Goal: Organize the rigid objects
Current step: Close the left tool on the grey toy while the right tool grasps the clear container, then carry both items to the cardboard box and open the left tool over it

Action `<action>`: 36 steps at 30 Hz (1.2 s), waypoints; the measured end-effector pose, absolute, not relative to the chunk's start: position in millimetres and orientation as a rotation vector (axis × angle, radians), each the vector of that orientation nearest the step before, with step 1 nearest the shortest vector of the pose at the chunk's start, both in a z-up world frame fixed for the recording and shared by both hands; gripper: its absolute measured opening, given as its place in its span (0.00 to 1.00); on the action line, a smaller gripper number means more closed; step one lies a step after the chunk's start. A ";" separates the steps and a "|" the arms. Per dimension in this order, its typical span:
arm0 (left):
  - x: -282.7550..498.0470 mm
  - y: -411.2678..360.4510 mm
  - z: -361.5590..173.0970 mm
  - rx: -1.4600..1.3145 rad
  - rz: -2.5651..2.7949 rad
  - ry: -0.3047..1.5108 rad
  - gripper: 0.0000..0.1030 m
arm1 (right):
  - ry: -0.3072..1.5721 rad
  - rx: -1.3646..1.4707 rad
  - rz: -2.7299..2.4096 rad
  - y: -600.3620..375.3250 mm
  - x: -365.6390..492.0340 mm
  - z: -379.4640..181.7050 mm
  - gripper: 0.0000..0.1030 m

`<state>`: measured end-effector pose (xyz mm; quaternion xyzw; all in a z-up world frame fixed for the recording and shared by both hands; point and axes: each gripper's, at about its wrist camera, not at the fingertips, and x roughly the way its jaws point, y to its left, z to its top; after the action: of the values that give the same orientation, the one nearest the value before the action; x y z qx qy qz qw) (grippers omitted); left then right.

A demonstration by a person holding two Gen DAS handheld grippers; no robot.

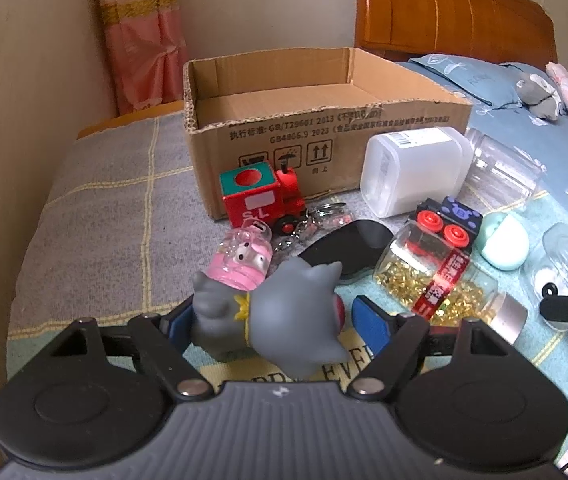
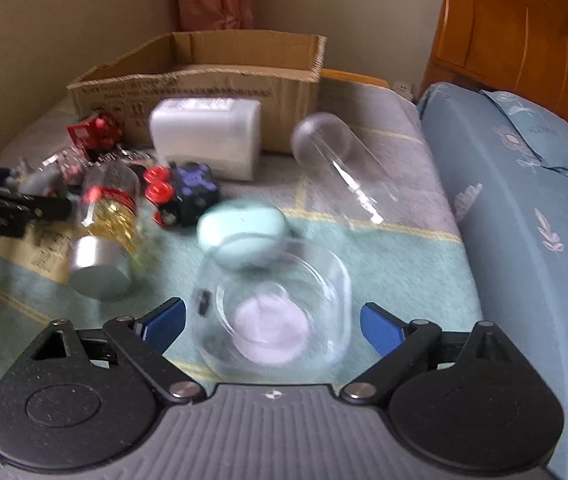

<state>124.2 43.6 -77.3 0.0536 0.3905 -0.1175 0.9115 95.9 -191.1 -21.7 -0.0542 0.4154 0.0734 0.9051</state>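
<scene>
Two claws are at work over a blanket-covered bed [image 1: 95, 216], each straddling its own piece with fingers spread. The left claw [image 1: 273, 322] brackets a grey moulded plastic cat-like figurine with a yellow collar [image 1: 271, 312]; its left blue pad sits at or against the figure's rear, while the right pad [image 1: 370, 320] stands clearly apart. Judging by its look, the figurine is light, stiff and smooth, with spiky ears that would let a pinch slip, so the rounded body below the collar seems the surest place to close on.

The right claw [image 2: 273, 320] is wide open around a clear, domed plastic container with a pale lilac disc inside [image 2: 275, 304], neither pad touching. That shell looks thin, slippery and likely to flex or squirt out, so a gentle squeeze across its widest part would suit.

An open brown cardboard box [image 1: 324, 120], apparently empty, stands beyond the clutter.
</scene>
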 end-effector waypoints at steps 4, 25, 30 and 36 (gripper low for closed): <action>125.4 44.4 -75.3 0.102 -0.229 0.811 0.72 | 0.880 -0.116 0.142 -182.9 105.2 -25.5 0.81; 129.4 35.9 -0.7 0.140 -0.325 0.804 0.69 | 0.862 -0.193 0.366 -190.8 119.2 27.5 0.78; 155.6 29.8 28.5 0.151 -0.328 0.759 0.69 | 0.806 -0.178 0.416 -190.7 134.5 55.8 0.78; 203.6 22.4 41.7 0.149 -0.303 0.744 0.69 | 0.739 -0.180 0.437 -183.8 169.7 82.5 0.78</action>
<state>203.6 22.4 41.7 0.0724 0.3619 -0.1471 0.9177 169.7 -183.8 82.5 -0.0872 0.3576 0.2114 0.9055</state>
